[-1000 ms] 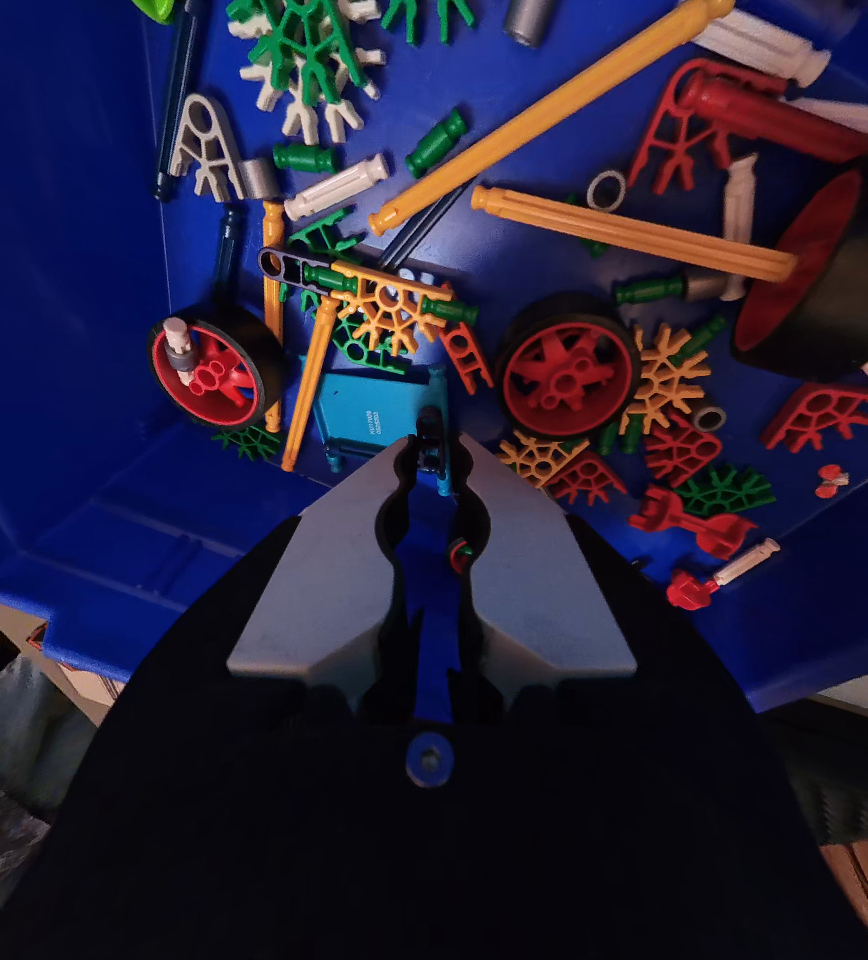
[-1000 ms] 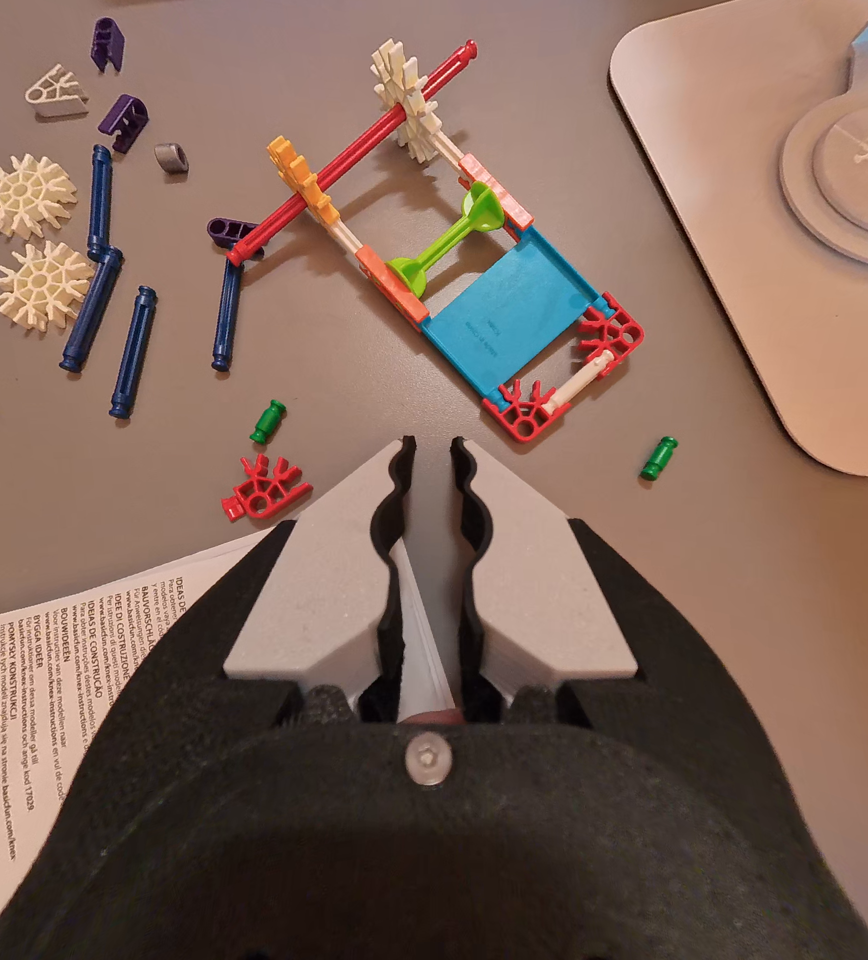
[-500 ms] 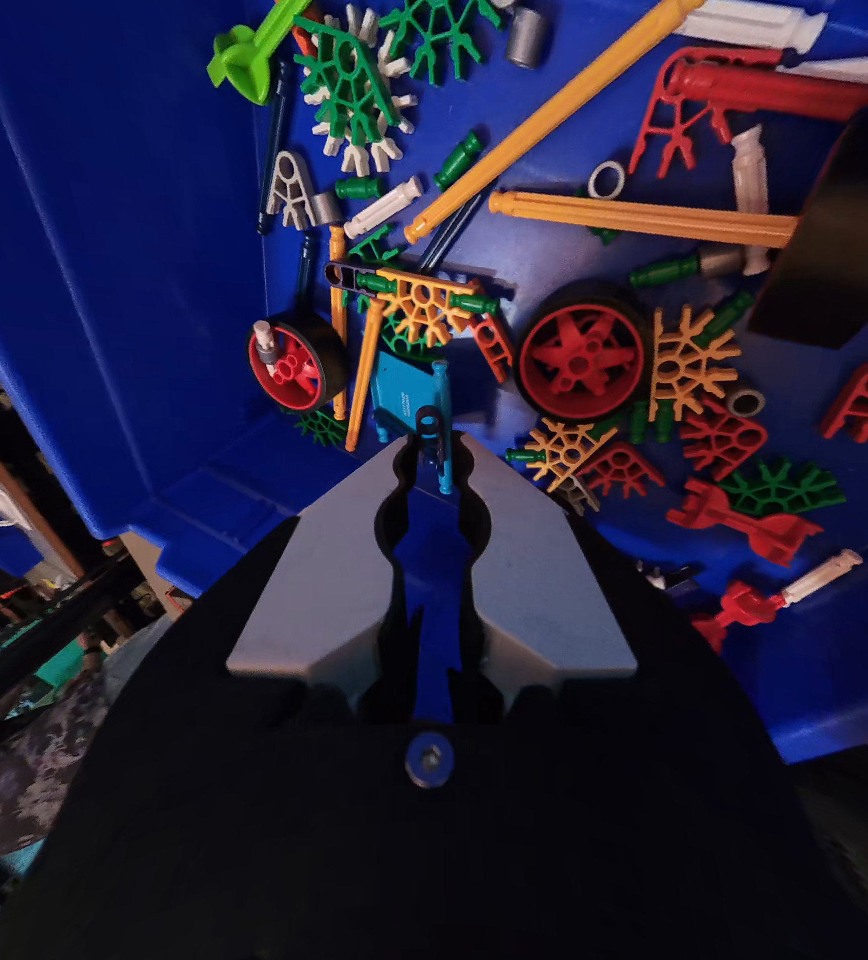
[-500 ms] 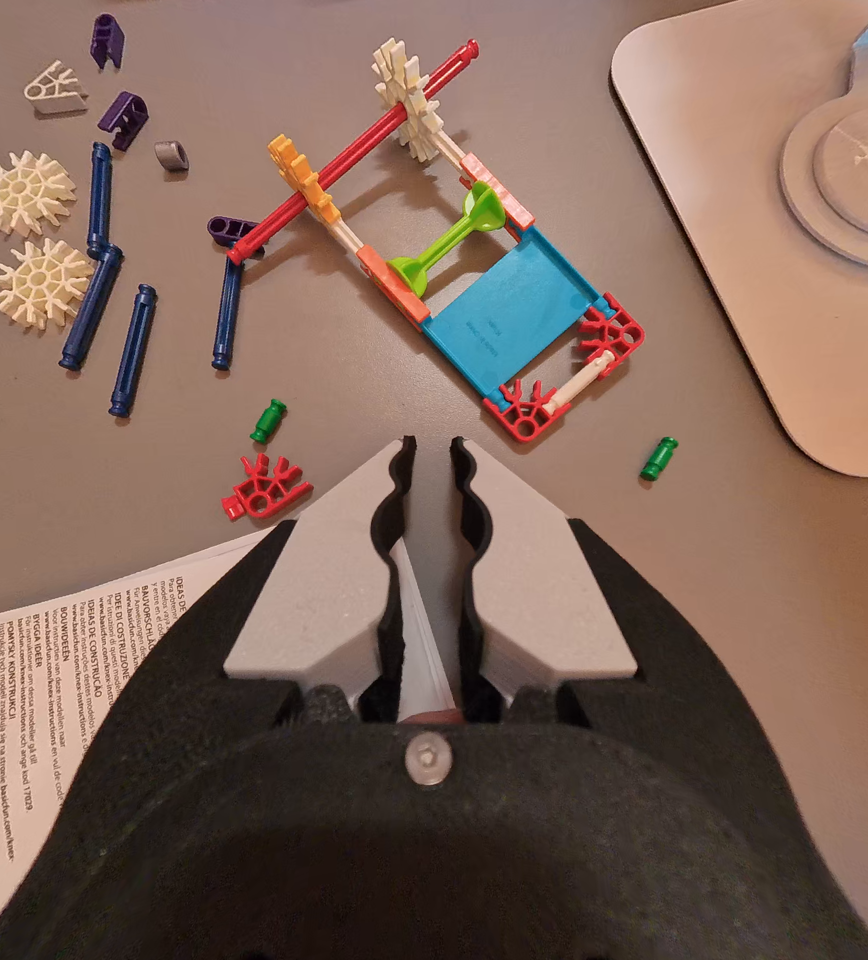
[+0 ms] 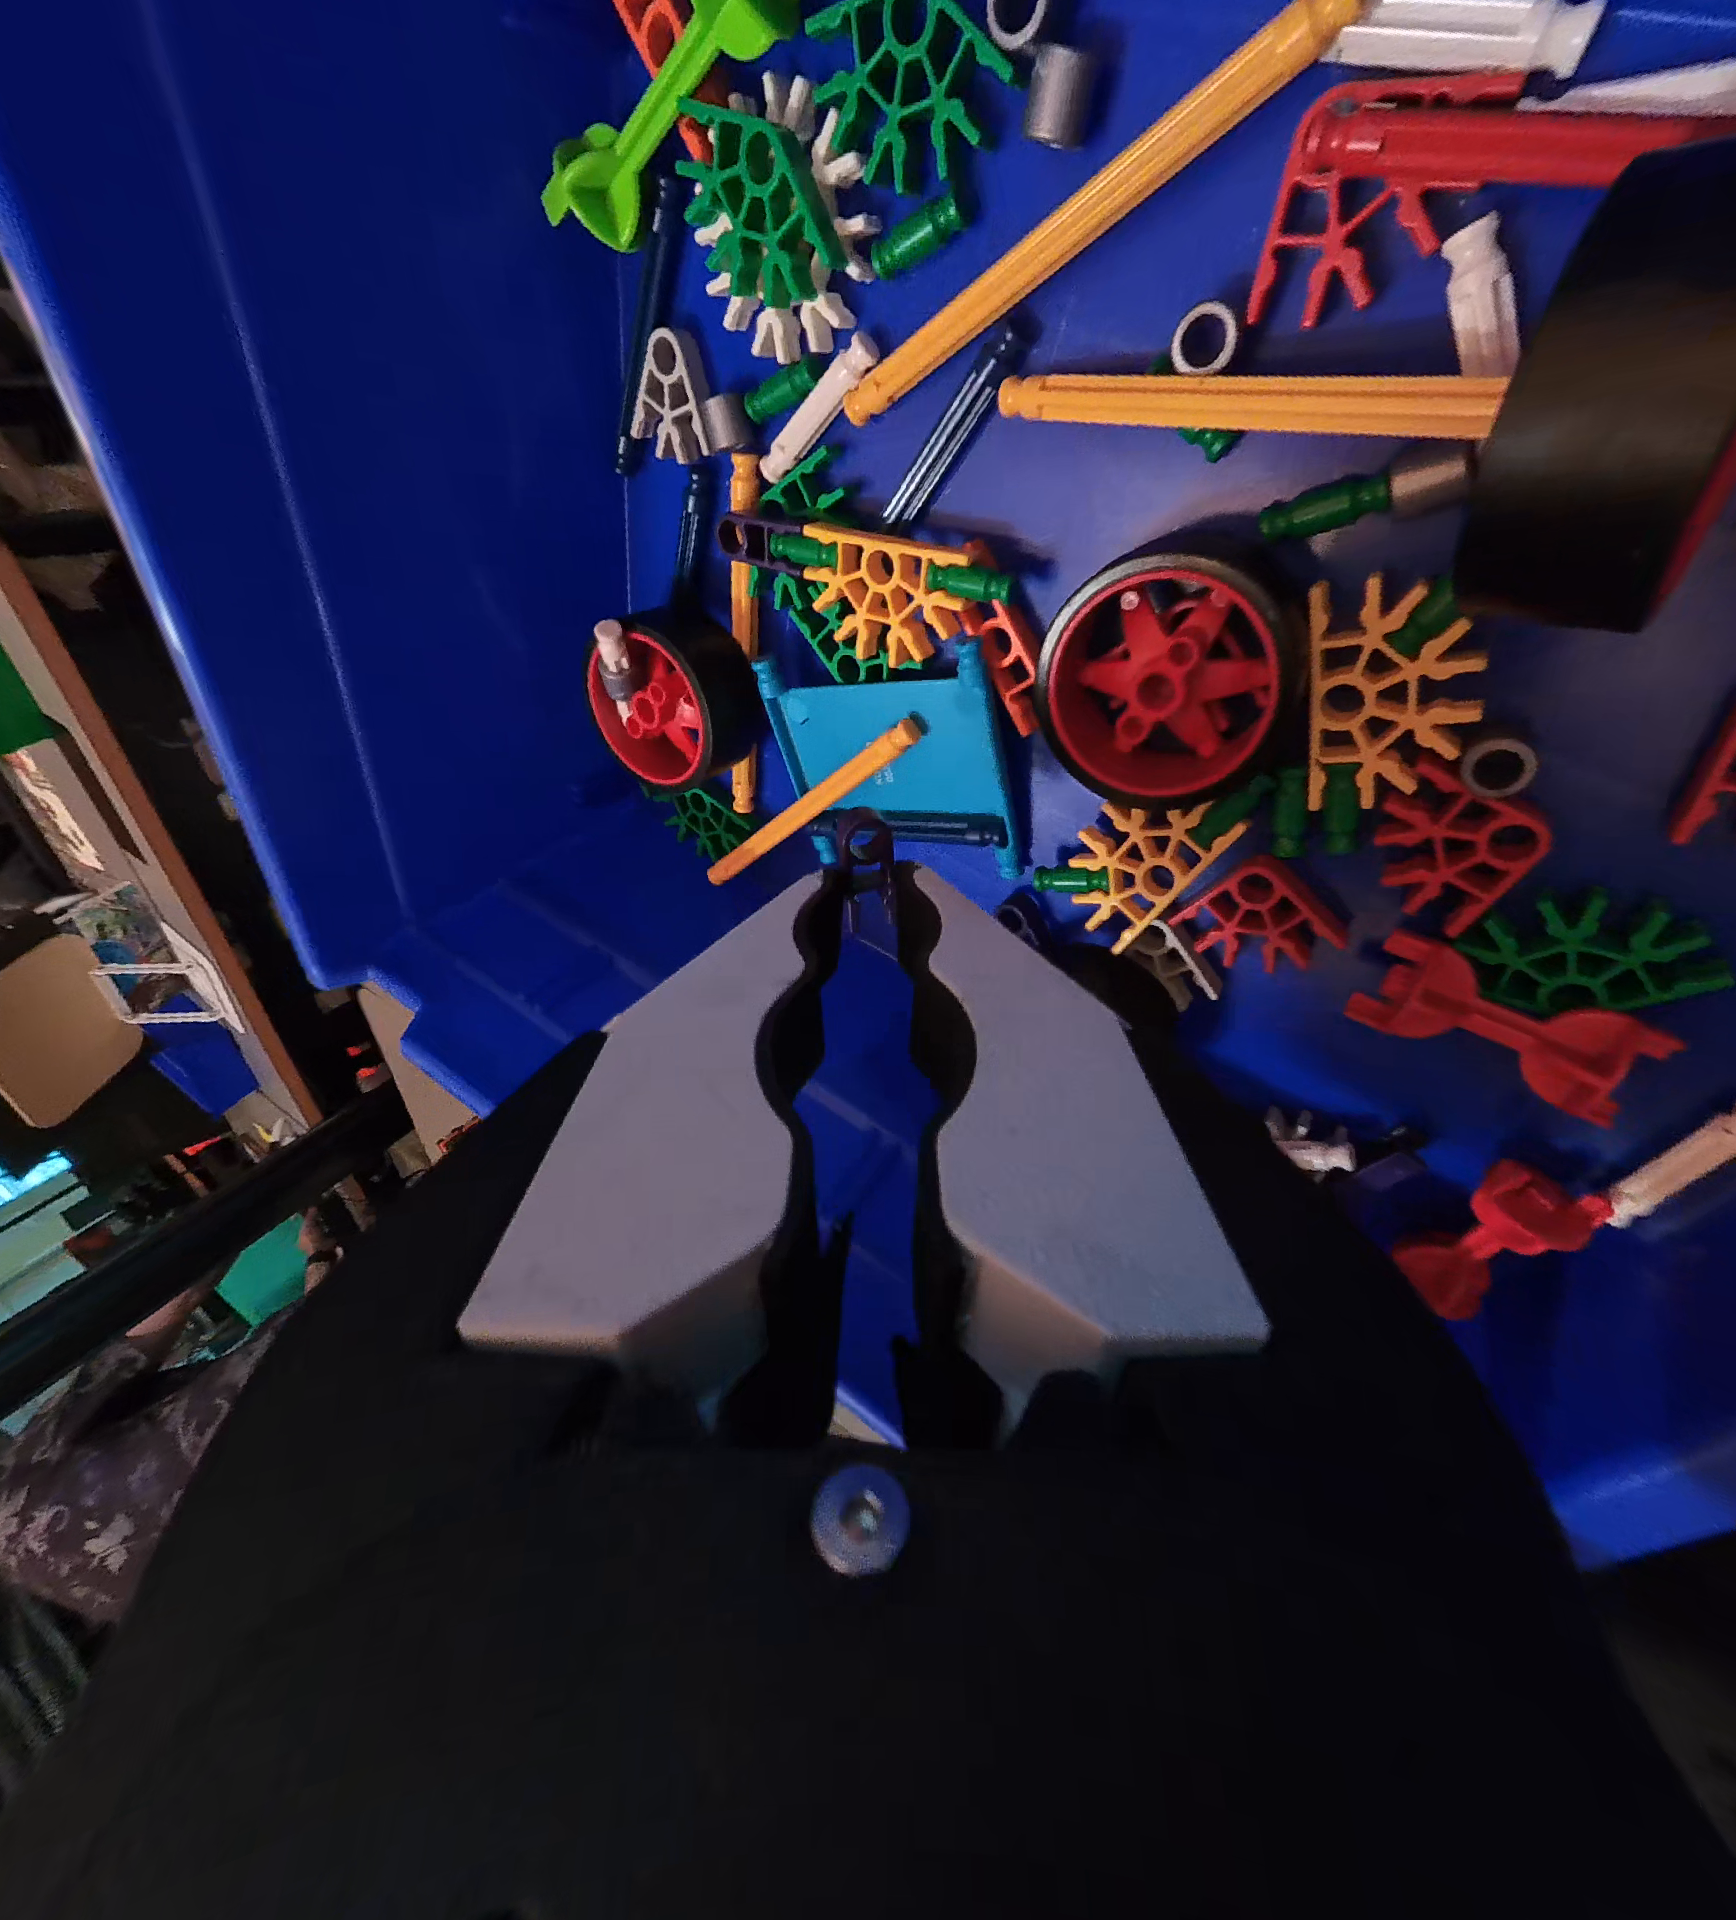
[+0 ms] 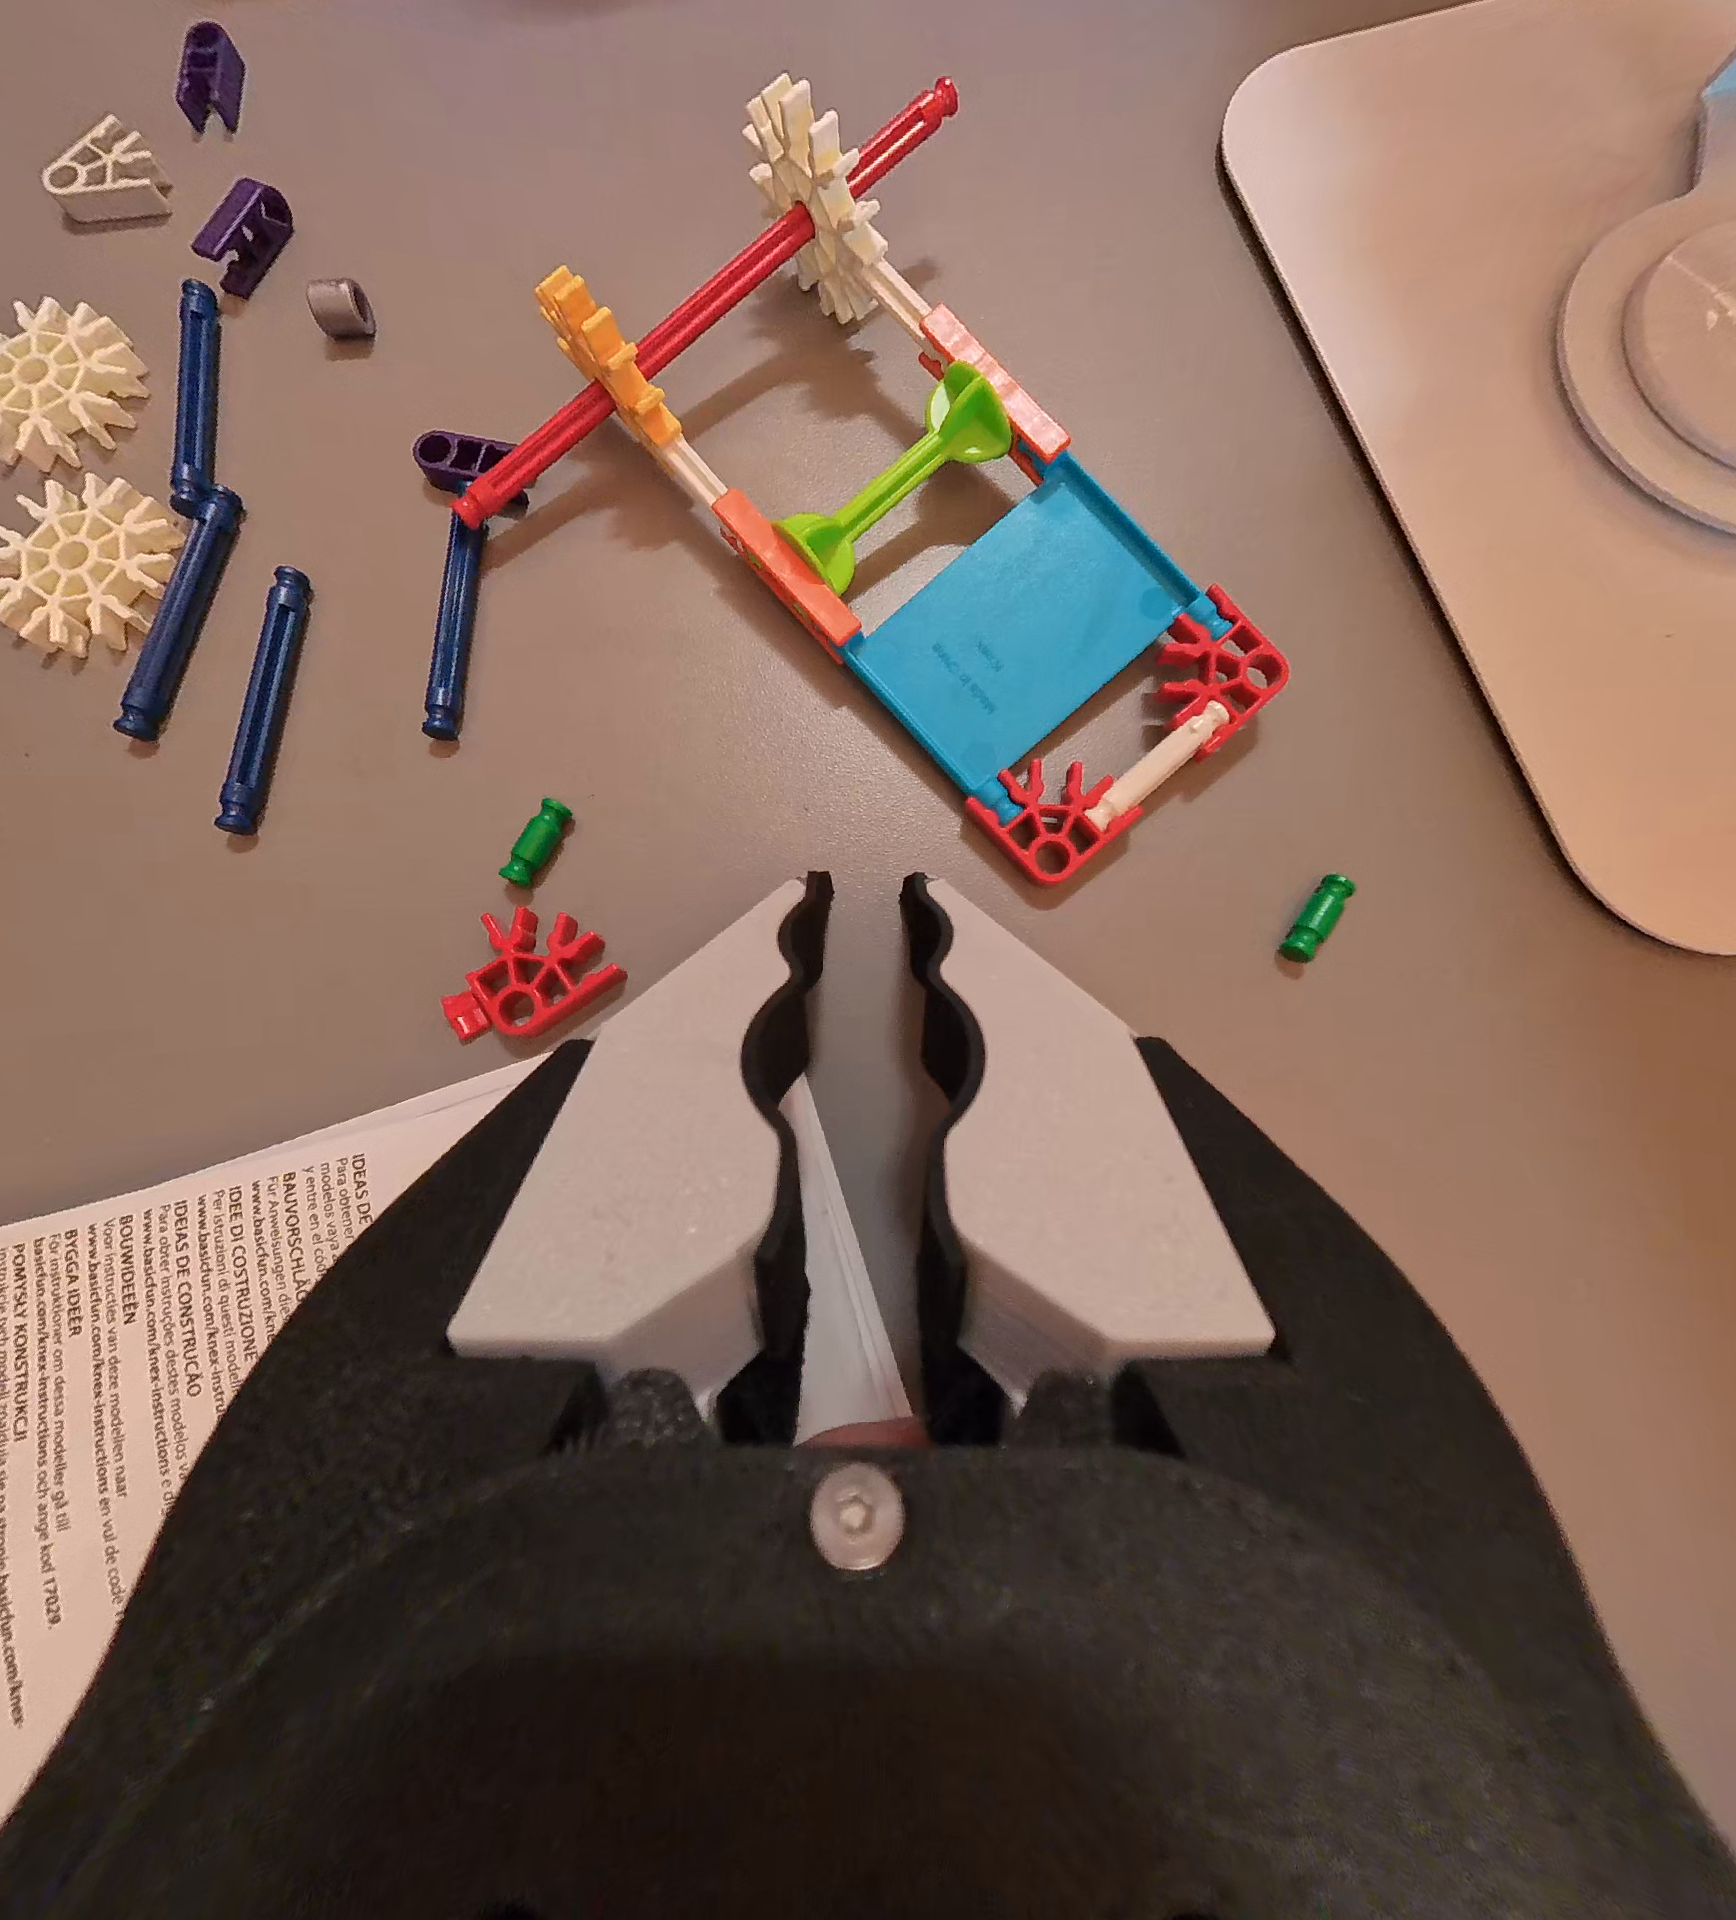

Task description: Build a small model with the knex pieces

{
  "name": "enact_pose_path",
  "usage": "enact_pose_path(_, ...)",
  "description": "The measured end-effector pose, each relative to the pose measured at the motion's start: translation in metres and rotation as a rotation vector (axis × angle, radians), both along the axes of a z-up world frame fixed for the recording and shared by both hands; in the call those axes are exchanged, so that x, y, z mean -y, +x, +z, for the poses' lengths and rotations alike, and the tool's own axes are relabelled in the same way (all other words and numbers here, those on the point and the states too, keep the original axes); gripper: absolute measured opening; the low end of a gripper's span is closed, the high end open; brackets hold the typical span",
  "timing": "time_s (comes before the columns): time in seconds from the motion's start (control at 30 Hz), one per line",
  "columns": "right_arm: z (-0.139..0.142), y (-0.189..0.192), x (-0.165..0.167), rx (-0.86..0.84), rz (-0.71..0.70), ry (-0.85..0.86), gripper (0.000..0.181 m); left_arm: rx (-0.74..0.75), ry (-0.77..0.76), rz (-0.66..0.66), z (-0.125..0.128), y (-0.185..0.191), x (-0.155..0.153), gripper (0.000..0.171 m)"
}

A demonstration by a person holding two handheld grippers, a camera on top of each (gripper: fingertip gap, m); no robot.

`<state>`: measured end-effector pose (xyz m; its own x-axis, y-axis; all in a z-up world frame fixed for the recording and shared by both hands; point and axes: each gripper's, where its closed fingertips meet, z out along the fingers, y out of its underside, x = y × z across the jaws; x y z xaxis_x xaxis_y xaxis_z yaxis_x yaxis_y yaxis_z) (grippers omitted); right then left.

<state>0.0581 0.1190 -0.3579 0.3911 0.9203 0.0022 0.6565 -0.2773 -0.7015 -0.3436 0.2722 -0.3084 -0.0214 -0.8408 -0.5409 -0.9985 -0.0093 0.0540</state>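
Observation:
In the left wrist view my left gripper (image 5: 864,883) is shut on a small dark purple connector (image 5: 862,844), pinched at the fingertips with its ring end sticking out. It hangs above a blue bin (image 5: 376,520) of loose construction pieces, just in front of a light blue panel (image 5: 905,748) with a thin orange rod (image 5: 812,800) lying across it. In the right wrist view my right gripper (image 6: 865,888) is open and empty above a grey table. It is just short of a part-built model with a light blue panel (image 6: 1020,623) and red corner connectors (image 6: 1051,831).
The bin holds red wheels (image 5: 1165,681), long yellow rods (image 5: 1248,405) and several connectors. On the table lie a red connector (image 6: 526,982), two green short rods (image 6: 535,828), blue rods (image 6: 261,696), white round connectors (image 6: 43,379), a printed booklet (image 6: 116,1351) and a pale stand base (image 6: 1570,416). One gripper's finger ends stand about 45 cm off the other's.
My left gripper has drawn back and up from the bin with the purple connector at its tips, and the jaws closed a little. The orange rod now lies across the blue panel. The right gripper has not moved.

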Motion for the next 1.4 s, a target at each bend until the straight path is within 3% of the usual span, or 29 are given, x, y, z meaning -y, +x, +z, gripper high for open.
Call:
enact_pose_path(0.13,0.0,0.0,0.0,0.002,0.002,0.001,0.013,0.066,-0.02,-0.005,0.019,0.015,0.015,0.008)
enact_pose_path(0.37,0.0,0.0,0.0,0.003,0.002,0.002,0.013,0.164,-0.05,-0.181,0.059,0.092,0.083,0.008)
enact_pose_path(0.63,0.0,0.0,0.001,0.008,0.003,0.007,0.013,0.149,-0.136,-0.368,0.056,0.168,0.161,0.008)
enact_pose_path(0.77,0.0,0.0,0.001,0.011,0.008,0.008,0.013,0.155,-0.242,-0.382,0.029,0.197,0.194,0.008)
enact_pose_path(0.97,0.0,-0.001,0.002,0.013,0.012,0.01,0.013,0.1,-0.325,-0.318,-0.021,0.207,0.205,0.008)
enact_pose_path(1.17,0.0,-0.002,0.004,0.018,0.023,0.011,0.013,0.053,-0.407,-0.238,-0.052,0.197,0.211,0.008)
enact_pose_path(1.3,0.0,-0.002,0.005,0.019,0.029,0.01,0.013,0.111,-0.415,-0.209,-0.044,0.201,0.207,0.021)
enact_pose_path(1.4,0.0,-0.002,0.005,0.019,0.03,0.008,0.013,0.164,-0.352,-0.217,-0.012,0.199,0.198,0.02)
